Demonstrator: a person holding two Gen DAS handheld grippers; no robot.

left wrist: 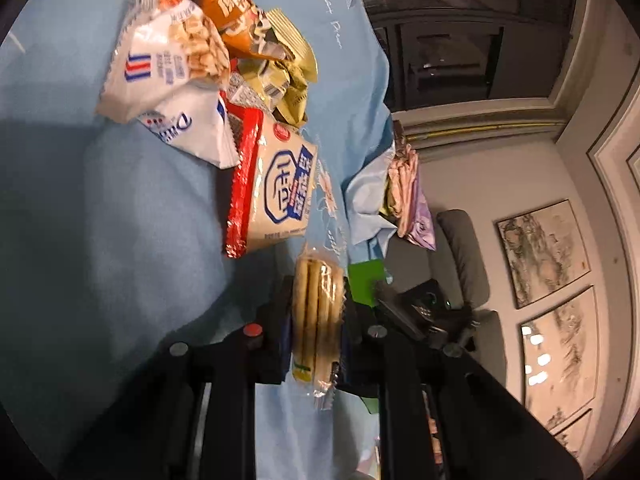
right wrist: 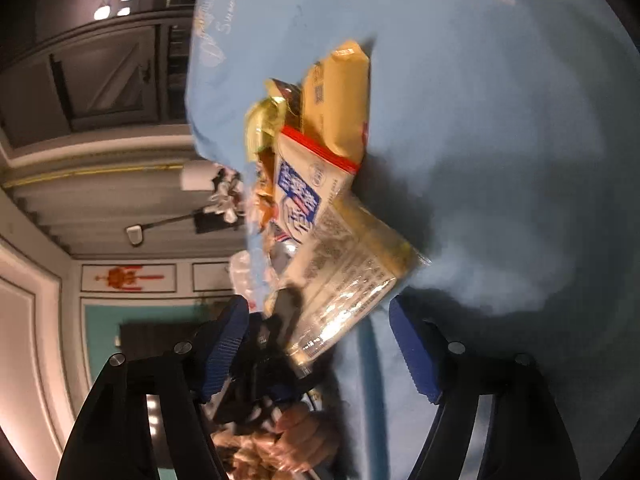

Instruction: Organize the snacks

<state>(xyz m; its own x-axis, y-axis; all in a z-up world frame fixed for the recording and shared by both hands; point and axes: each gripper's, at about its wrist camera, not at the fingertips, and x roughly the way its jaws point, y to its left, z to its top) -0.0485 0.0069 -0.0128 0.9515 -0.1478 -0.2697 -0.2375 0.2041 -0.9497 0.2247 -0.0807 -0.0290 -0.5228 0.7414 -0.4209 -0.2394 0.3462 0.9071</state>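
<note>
Pinched between our left gripper's (left wrist: 316, 320) fingers is a clear cracker pack (left wrist: 318, 312), held edge-on above the blue cloth (left wrist: 120, 200), short of the snack pile (left wrist: 208, 80). From the right wrist, our right gripper (right wrist: 316, 344) stands spread and empty, that pack (right wrist: 340, 280) between but untouched.

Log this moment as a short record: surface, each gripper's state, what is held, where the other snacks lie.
surface: light blue cloth
left gripper: shut on clear cracker pack
right gripper: open, not gripping; the cracker pack's end lies between its fingers
pile: red-edged cream packet, white peanut bag, brown packet and olive wrappers, heaped together
</note>
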